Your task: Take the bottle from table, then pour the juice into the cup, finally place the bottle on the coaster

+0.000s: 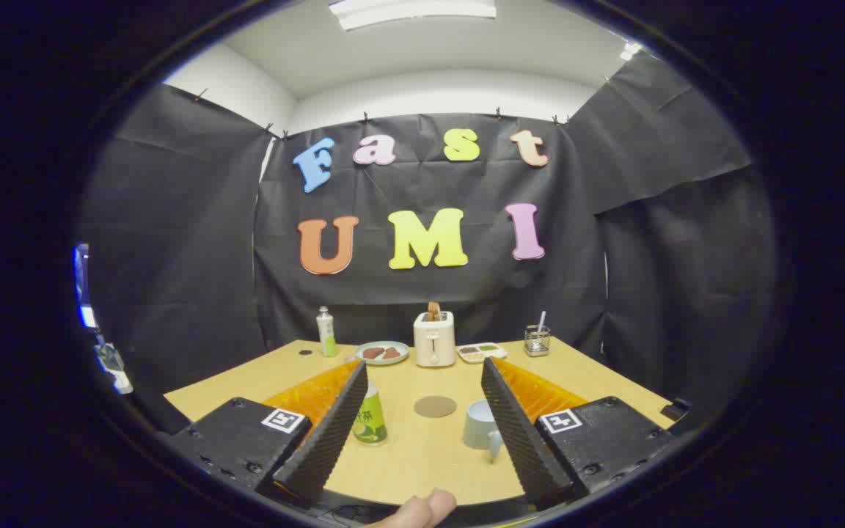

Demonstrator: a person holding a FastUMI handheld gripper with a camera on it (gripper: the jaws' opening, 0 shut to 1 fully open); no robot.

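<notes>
My gripper [424,367] is open, its two black ribbed fingers spread wide above the near part of the wooden table [408,458], with nothing held. A green-labelled juice bottle [370,419] stands upright just inside the left finger, its top hidden behind that finger. A round brown coaster [435,406] lies flat on the table between the fingers. A pale grey-blue cup [480,424] with a handle stands to the coaster's right, against the inner side of the right finger, which hides part of it.
Along the table's far edge stand a second slim bottle [326,331], a plate of food [382,353], a white toaster [433,338], a small tray [481,352] and a wire holder [537,340]. A person's fingertip [422,509] shows below the table's near edge.
</notes>
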